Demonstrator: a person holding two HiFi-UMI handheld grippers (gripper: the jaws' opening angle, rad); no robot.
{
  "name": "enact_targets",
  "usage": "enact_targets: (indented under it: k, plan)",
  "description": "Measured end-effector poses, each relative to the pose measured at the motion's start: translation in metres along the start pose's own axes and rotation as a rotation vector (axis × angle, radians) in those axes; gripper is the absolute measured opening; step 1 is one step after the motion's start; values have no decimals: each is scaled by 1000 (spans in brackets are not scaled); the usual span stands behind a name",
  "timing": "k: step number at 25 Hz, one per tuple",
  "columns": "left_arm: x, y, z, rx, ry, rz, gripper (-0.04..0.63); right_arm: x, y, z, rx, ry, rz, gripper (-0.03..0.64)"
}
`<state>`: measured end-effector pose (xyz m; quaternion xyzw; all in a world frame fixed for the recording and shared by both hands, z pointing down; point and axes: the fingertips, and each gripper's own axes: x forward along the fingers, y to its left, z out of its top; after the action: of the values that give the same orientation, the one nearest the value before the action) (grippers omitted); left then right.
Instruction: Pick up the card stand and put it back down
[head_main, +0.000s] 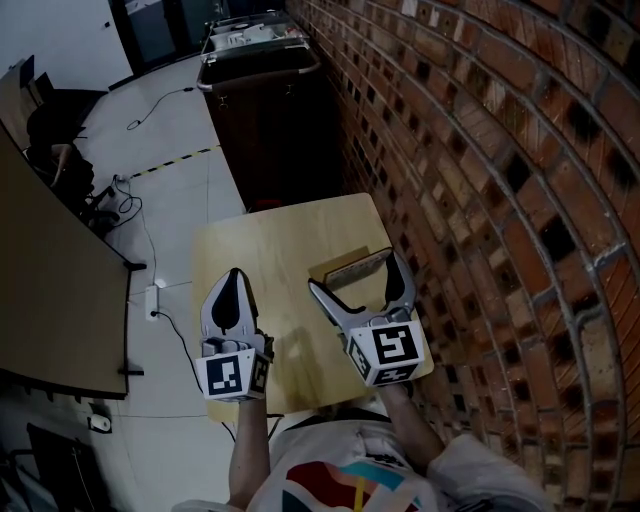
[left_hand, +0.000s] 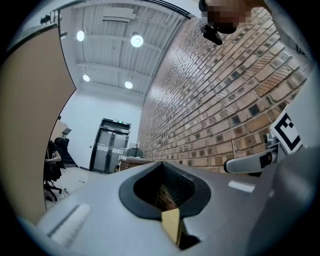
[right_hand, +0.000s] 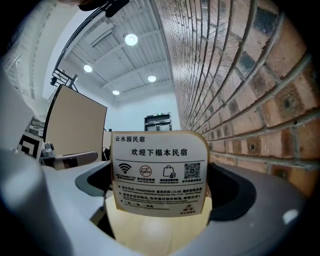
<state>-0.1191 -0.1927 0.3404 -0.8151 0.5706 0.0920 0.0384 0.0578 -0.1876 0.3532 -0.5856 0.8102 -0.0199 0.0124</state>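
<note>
Right gripper (head_main: 355, 272) has its jaws spread wide, straddling the card stand (right_hand: 159, 172), which stands upright on the wooden table (head_main: 260, 260) beside the brick wall (head_main: 480, 150). We see no squeeze yet, so by our reckoning grip, lift and set-down all remain. Left gripper (head_main: 236, 282) rests, jaws together

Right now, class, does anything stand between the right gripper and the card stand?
Nothing visible does. The card stand already sits between the open jaws of the right gripper on the wooden table. The left gripper is apart, off to its left.
</note>
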Motion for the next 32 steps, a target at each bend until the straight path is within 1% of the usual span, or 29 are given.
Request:
enact_targets:
  k: [5,8,10,12,15,17,21,24,27,29,32]
  plan:
    - [3,2,-7,-9,25,4,5,4,-5,-4,9,11,-5,575]
    - [5,6,-13,-20,34,14,5,17,-13,-16,20,33,-5,575]
    - [6,9,-19,-33,39,26,5,40,-23,-36,41,79,-1,575]
    - [6,13,-27,-47,53,39,5,73,-38,-64,50,147,-15,575]
    - [1,20,-45,-67,91,64,5,123,-67,-105,88,245,-73,575]
    - [-3,28,-59,-73,132,76,5,152,-82,-126,106,284,-117,575]
    - [-4,47,-78,-70,193,100,5,200,-101,-171,42,369,-168,575]
    - [1,60,-80,-52,215,116,5,225,-110,-212,32,453,-191,575]
    - [5,73,-83,-35,222,145,5,239,-115,-243,71,519,-202,575]
    - [4,79,-90,-34,243,150,5,244,-116,-253,89,535,-207,575]
    - [4,80,-97,-45,261,159,5,248,-121,-259,72,538,-206,575]
